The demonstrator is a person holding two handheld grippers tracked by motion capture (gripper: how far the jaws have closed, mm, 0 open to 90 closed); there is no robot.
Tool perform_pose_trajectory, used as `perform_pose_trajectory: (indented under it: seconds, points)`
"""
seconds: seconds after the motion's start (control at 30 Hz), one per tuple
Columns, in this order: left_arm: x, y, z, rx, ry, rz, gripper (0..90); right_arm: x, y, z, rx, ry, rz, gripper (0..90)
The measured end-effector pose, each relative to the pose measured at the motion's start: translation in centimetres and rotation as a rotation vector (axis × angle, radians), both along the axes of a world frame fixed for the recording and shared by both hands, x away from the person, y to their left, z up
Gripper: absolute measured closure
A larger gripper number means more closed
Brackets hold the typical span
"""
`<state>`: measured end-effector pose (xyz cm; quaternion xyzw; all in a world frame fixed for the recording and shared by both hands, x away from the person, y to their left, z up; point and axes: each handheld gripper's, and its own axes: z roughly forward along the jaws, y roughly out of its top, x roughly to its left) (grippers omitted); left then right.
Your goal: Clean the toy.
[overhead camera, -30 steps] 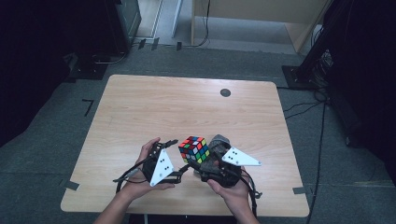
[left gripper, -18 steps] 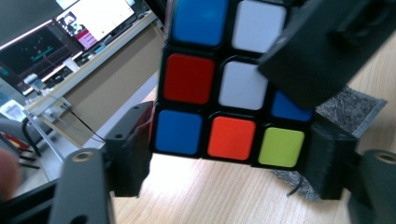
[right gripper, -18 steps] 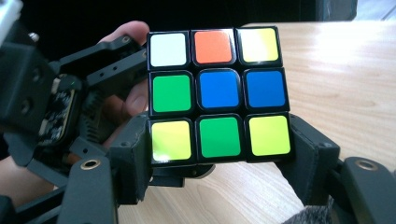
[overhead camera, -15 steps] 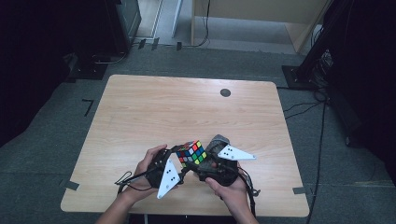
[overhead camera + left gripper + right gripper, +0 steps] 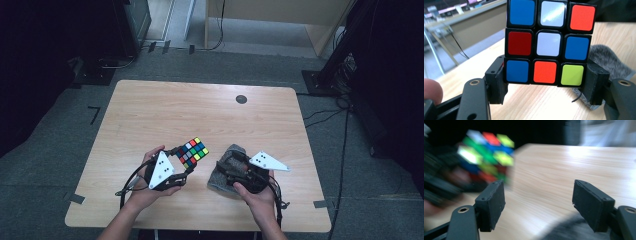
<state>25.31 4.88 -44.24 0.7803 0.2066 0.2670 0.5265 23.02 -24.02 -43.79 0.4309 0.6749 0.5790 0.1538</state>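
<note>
A scrambled colour cube (image 5: 192, 152) is held just above the table near its front edge, tilted. My left gripper (image 5: 188, 162) is shut on it; in the left gripper view both black pads (image 5: 497, 80) press the sides of the cube's (image 5: 548, 41) bottom row. My right gripper (image 5: 225, 167) lies to the right of the cube, apart from it, over a grey fuzzy cloth (image 5: 219, 181). Its jaws have just been opening, and in the right gripper view the right gripper (image 5: 537, 202) has only bare wood between its jaws. The cube (image 5: 486, 155) shows blurred at the upper left.
The wooden table (image 5: 200, 110) has a small black round disc (image 5: 241, 99) near its far edge. The grey cloth (image 5: 606, 60) lies right behind the cube. Cables trail from both grippers toward the front edge. Dark floor and furniture surround the table.
My left gripper closed on the cube and carried it a little to the left. My right gripper let go of it and now stands apart, over the grey cloth.
</note>
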Motion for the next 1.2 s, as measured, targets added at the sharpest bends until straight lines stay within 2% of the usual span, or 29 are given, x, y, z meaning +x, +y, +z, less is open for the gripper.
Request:
perform_pose_trajectory:
  seconds: [0.07,0.1,0.17,0.27,0.33,0.43,0.57,0.67,0.77,0.87,0.93,1.03,1.1,1.2]
  points:
    - [0.3,0.3,0.1,-0.027,0.031,-0.002,34.2,0.4,0.1,-1.1,-0.162,-0.037,-0.054,28.7]
    - [0.3,0.3,0.1,-0.033,0.037,-0.003,34.2,0.7,0.0,-1.9,-0.208,-0.031,-0.060,28.8]
    - [0.4,0.4,0.1,-0.038,0.048,-0.006,34.2,1.3,-0.1,-3.3,-0.266,-0.001,-0.058,28.8]
    - [0.4,0.3,0.1,-0.038,0.056,-0.012,34.2,2.2,0.0,-5.3,-0.381,0.043,-0.042,29.8]
    - [0.3,0.2,0.0,-0.038,0.059,-0.015,34.2,2.6,0.1,-6.3,-0.414,0.091,-0.019,31.3]
    - [0.4,0.2,0.1,-0.041,0.065,-0.018,34.2,3.0,0.1,-7.3,-0.474,0.133,-0.040,34.3]
    - [0.4,0.3,0.1,-0.052,0.078,-0.019,34.2,3.3,-0.4,-8.0,-0.482,0.156,-0.037,34.8]
    - [0.5,0.5,0.1,-0.069,0.087,-0.021,34.2,3.4,-0.9,-8.4,-0.449,0.168,-0.024,36.4]
    - [0.6,0.5,0.1,-0.074,0.098,-0.024,34.2,3.3,-1.0,-8.4,-0.445,0.168,-0.028,43.5]
    - [0.6,0.4,0.0,-0.071,0.101,-0.026,34.2,3.3,-1.3,-8.4,-0.441,0.168,-0.051,56.6]
    - [0.5,0.3,0.0,-0.069,0.102,-0.031,34.2,3.3,-1.5,-8.2,-0.453,0.167,-0.051,65.6]
    - [0.5,0.2,-0.1,-0.063,0.106,-0.035,34.2,3.0,-1.4,-7.8,-0.468,0.172,-0.046,72.1]
    - [0.6,0.1,-0.1,-0.056,0.110,-0.039,34.2,2.7,-1.1,-7.1,-0.438,0.155,-0.037,73.2]
    - [0.6,-0.1,-0.4,-0.024,0.109,-0.040,34.2,1.8,-0.5,-5.0,-0.325,0.061,-0.018,73.1]
